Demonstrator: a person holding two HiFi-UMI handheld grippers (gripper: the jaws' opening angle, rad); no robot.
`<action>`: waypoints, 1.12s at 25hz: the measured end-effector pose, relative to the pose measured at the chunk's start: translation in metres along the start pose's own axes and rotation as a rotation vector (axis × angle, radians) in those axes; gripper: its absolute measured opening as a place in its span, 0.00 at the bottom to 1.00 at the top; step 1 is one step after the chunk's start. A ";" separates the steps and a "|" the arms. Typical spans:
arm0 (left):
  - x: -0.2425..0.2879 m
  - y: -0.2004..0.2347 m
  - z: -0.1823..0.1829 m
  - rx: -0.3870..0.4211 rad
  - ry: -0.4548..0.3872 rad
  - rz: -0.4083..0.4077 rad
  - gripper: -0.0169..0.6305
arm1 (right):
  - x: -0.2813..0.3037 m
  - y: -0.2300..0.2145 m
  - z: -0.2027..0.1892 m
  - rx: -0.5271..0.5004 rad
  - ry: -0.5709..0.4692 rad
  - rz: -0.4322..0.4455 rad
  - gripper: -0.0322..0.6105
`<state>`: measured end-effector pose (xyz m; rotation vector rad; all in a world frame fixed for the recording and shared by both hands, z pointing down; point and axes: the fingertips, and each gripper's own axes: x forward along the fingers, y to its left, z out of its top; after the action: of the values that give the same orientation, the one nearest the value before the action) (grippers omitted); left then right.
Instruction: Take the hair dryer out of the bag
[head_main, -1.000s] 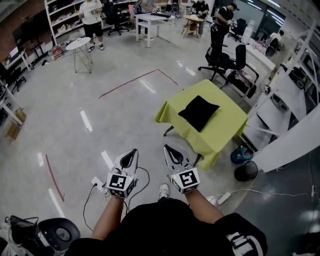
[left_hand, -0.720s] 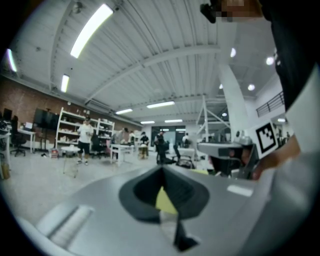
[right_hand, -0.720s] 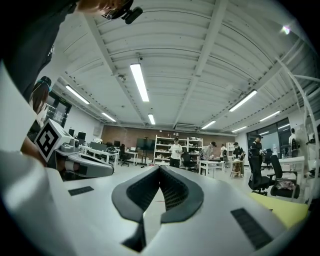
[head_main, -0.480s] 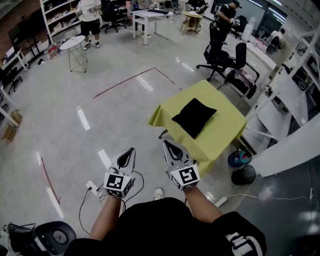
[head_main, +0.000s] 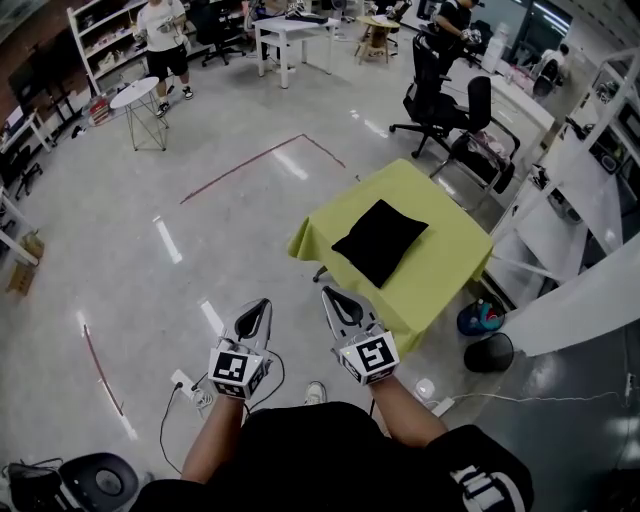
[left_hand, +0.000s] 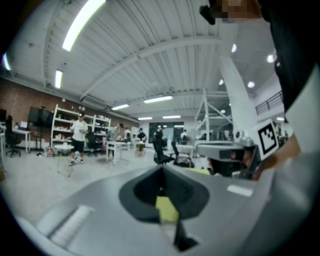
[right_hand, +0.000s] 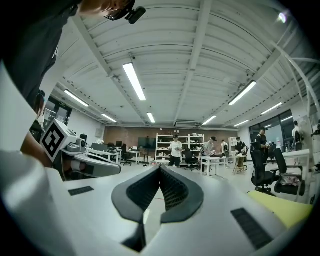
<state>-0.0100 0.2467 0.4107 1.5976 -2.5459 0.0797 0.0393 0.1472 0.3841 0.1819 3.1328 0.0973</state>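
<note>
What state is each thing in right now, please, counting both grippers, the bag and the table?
left gripper: jaws shut, nothing between them, held short of the table.
right gripper: jaws shut, empty, also short of the table.
black bag: lying flat on the table, untouched; whether it is open cannot be told.
yellow-green table: standing upright, bag on top.
</note>
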 end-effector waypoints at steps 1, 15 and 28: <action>0.004 -0.001 0.000 0.000 0.005 -0.002 0.04 | 0.001 -0.004 -0.001 0.005 0.000 -0.001 0.06; 0.051 0.012 0.008 -0.001 0.010 -0.049 0.04 | 0.030 -0.027 -0.007 0.010 0.025 0.023 0.06; 0.145 0.083 0.029 0.016 -0.021 -0.160 0.04 | 0.117 -0.095 0.001 -0.009 0.002 -0.139 0.06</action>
<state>-0.1489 0.1499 0.4047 1.8112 -2.4276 0.0669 -0.0877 0.0663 0.3774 -0.0355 3.1346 0.1102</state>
